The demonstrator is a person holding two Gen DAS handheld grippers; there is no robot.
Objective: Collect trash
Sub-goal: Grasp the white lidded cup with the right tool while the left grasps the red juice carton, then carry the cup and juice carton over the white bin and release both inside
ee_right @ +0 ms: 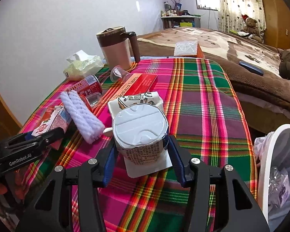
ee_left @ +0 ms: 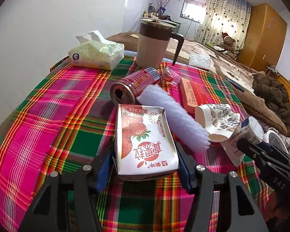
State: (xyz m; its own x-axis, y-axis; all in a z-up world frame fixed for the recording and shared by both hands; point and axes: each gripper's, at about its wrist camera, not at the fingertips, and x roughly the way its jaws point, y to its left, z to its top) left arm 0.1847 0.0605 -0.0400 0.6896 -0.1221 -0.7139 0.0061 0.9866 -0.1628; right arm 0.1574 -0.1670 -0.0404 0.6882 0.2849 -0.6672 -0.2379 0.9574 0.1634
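Left wrist view: left gripper (ee_left: 146,161) clamps a dented strawberry milk carton (ee_left: 145,141) on the plaid tablecloth (ee_left: 48,104). Right gripper (ee_right: 141,154) grips a foil-lidded yogurt cup (ee_right: 140,133).

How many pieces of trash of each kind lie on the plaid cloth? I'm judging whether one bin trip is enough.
Drink cartons: 1, strawberry carton
Cans: 1, red can
Yogurt cups: 1, foil-lidded cup
Crushed paper cups: 1
Clear plastic cups: 2
Total: 6
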